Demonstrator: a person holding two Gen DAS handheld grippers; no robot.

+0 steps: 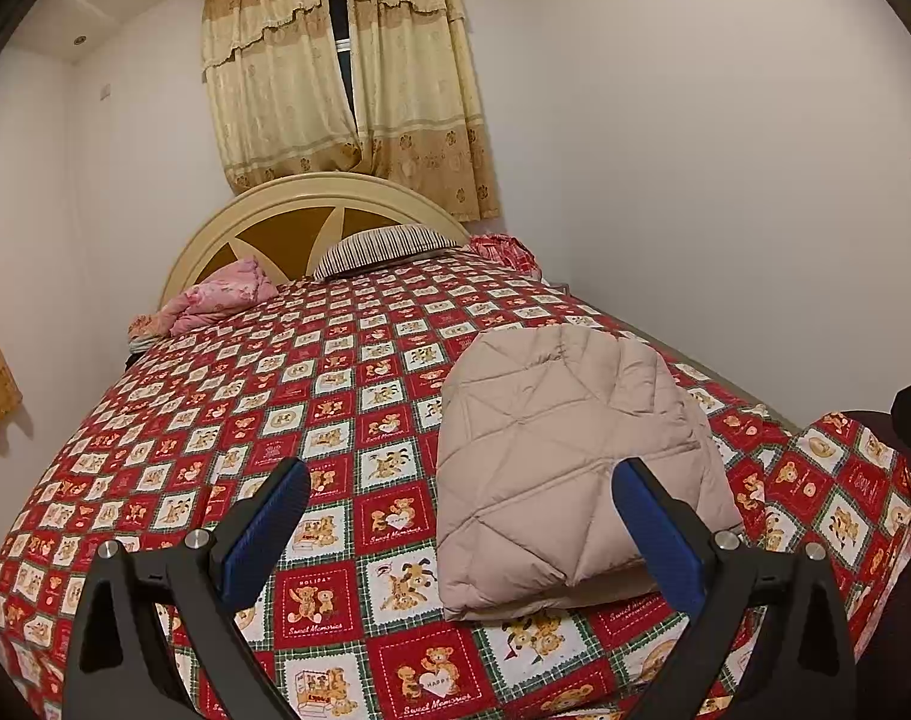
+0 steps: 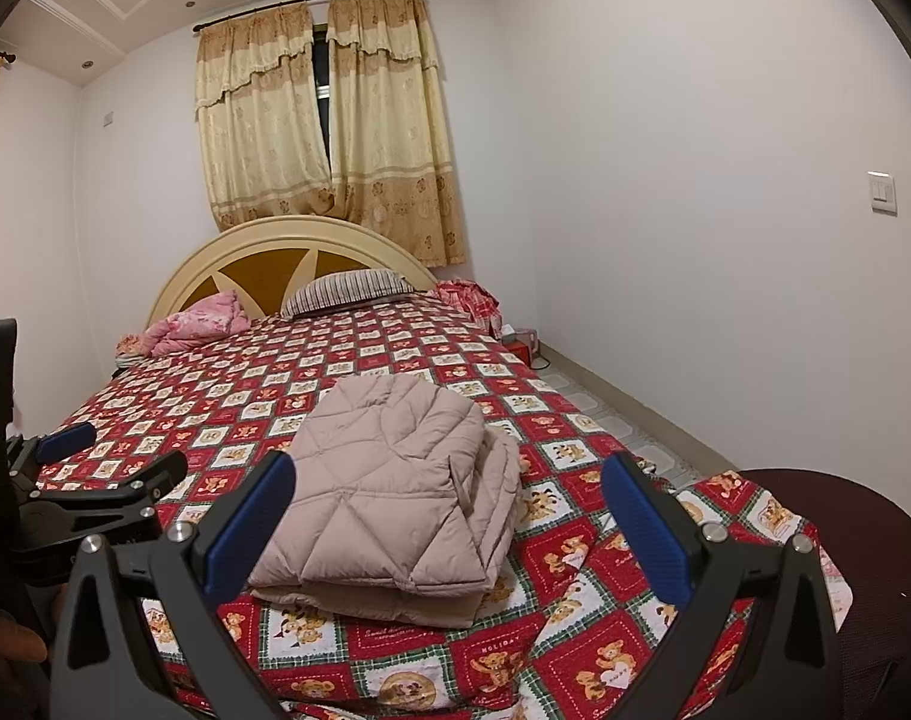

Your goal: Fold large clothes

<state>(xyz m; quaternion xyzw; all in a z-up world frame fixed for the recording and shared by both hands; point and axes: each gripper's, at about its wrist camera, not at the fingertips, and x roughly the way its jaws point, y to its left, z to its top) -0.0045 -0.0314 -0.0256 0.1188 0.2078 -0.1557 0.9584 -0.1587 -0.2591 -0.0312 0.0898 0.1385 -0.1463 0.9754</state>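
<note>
Jaws wide apart, empty: we hold left gripper (image 1: 461, 519) & right gripper (image 2: 449, 507) level above folded beige jacket (image 2: 389, 492) on bedspread (image 1: 275, 390).

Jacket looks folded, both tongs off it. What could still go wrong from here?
The jacket is puffy and stacked in loose layers, so it may spring open unpressed. It lies near the bed's foot-end corner; a nudge from the open right tongs could push it toward the edge.
</note>
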